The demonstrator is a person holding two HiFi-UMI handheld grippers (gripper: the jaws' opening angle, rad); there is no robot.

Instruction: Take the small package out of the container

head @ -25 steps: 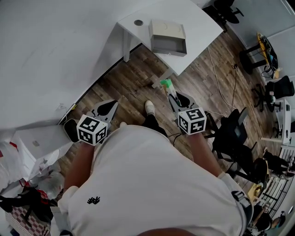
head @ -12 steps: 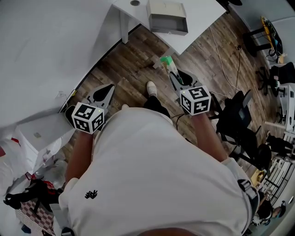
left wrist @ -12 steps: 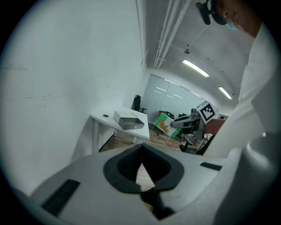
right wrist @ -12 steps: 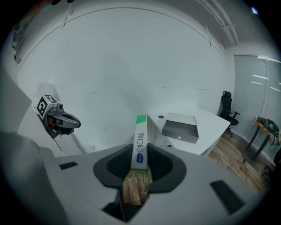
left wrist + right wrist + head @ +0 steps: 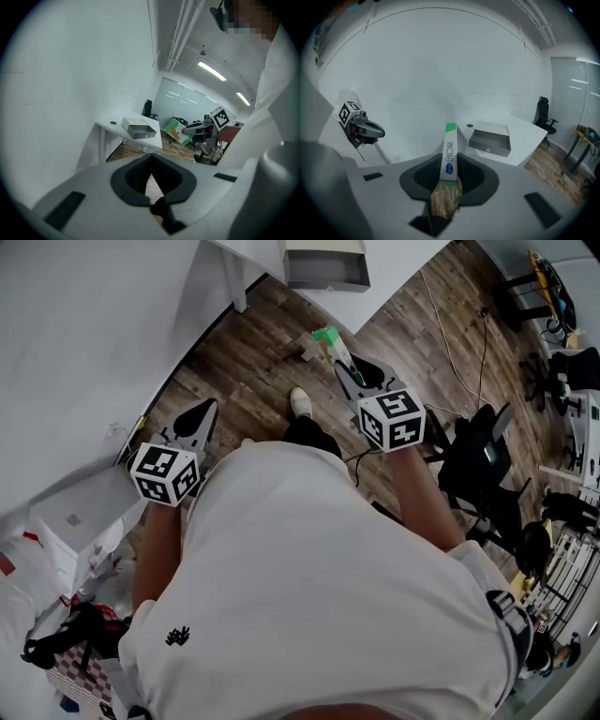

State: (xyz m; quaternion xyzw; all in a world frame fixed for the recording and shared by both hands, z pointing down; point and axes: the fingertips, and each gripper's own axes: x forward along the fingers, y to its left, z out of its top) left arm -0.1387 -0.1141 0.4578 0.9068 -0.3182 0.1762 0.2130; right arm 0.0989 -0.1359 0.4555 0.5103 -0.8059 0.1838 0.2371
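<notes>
Overhead, the right gripper (image 5: 345, 367) holds the small package (image 5: 328, 337) well short of the container (image 5: 323, 266) on the bench (image 5: 403, 266); the left gripper (image 5: 195, 416) hangs farther from it. Left gripper view: fingers (image 5: 131, 176) clenched on nothing. Right gripper view: fingers (image 5: 417, 178) clamp the package's lower end, its long axis pointing toward the container, open floor between.

The small package (image 5: 449, 154) is green and white, the container (image 5: 490, 142) grey, the table (image 5: 526, 133) white.
</notes>
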